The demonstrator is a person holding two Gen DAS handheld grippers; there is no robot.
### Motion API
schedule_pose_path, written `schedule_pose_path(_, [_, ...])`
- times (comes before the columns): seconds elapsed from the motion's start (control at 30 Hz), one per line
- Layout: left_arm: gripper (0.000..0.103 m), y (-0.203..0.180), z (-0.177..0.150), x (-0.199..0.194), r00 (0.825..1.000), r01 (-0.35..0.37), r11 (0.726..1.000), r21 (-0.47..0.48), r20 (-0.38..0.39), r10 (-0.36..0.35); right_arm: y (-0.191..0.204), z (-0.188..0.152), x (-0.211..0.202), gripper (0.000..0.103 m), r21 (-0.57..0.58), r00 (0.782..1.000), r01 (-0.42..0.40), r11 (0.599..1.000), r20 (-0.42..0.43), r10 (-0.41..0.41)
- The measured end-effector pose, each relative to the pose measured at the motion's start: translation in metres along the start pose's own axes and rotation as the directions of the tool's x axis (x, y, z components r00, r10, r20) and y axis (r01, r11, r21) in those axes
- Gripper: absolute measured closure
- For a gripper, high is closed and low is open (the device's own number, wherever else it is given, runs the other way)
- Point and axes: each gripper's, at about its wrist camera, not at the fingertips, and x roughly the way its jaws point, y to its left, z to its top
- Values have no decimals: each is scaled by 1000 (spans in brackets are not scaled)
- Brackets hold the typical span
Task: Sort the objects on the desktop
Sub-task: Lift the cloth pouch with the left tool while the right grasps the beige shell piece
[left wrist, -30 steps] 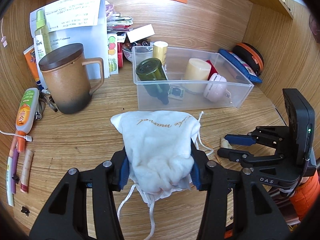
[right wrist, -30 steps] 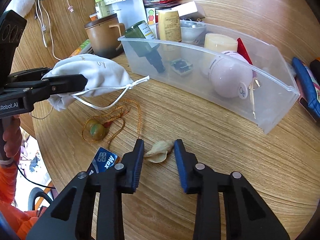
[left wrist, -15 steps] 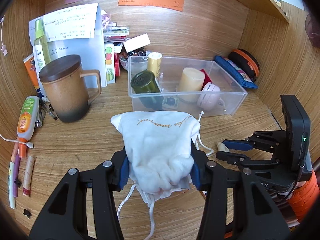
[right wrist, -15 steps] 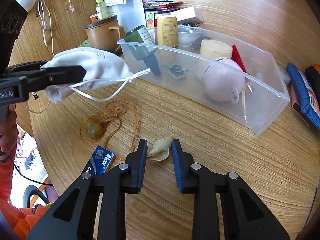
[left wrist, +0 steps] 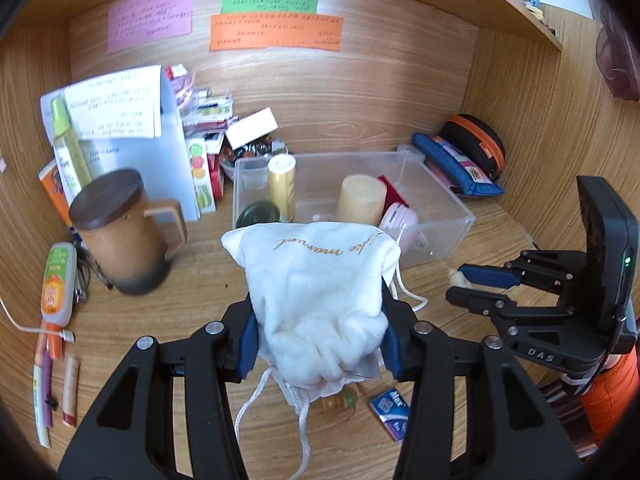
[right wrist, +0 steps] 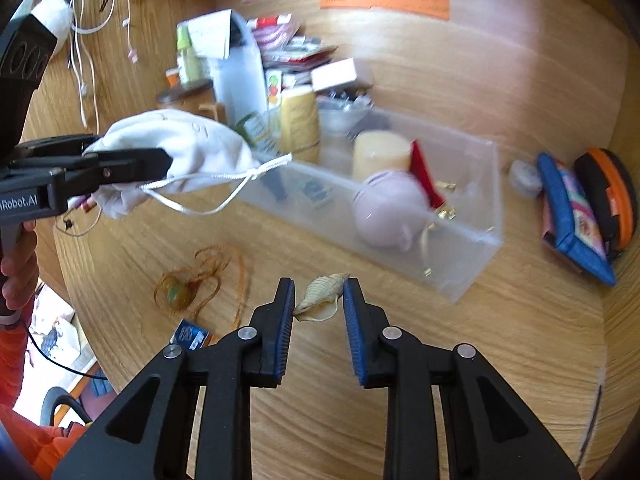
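My left gripper [left wrist: 318, 340] is shut on a white drawstring pouch [left wrist: 316, 296] and holds it above the desk; in the right wrist view the same pouch [right wrist: 176, 152] hangs at the left, its cords dangling. My right gripper [right wrist: 318, 300] is shut on a small cream seashell [right wrist: 320, 298], lifted off the wood; in the left wrist view that gripper [left wrist: 460, 284] shows at the right, the shell [left wrist: 454, 277] at its tip. A clear plastic bin [right wrist: 472, 240] ahead holds a cream candle [right wrist: 380, 152], a pink round item [right wrist: 386, 208] and a yellow can [right wrist: 298, 124].
A brown lidded mug [left wrist: 120, 232] stands at the left by papers and bottles. A bead on orange cord [right wrist: 176, 292] and a blue packet [right wrist: 188, 334] lie on the desk. Blue and orange pouches [right wrist: 576, 216] rest against the right wall. A hand [right wrist: 16, 268] holds the left gripper.
Both grippers have risen. The right jaws closed on the seashell and lifted it off the desk. The pouch came up with the left gripper.
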Motion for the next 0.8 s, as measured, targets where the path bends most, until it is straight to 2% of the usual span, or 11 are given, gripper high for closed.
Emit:
schedule_pose_path(0.47, [54, -11, 29, 13, 1000, 6, 999, 32, 30, -7, -32, 31, -30, 80, 37, 995, 47, 998, 89, -50])
schedule_pose_path(0.8, [54, -3, 51, 19, 998, -1, 1000, 21, 57, -1, -47, 46, -27, 80, 45, 992, 63, 997, 106, -67])
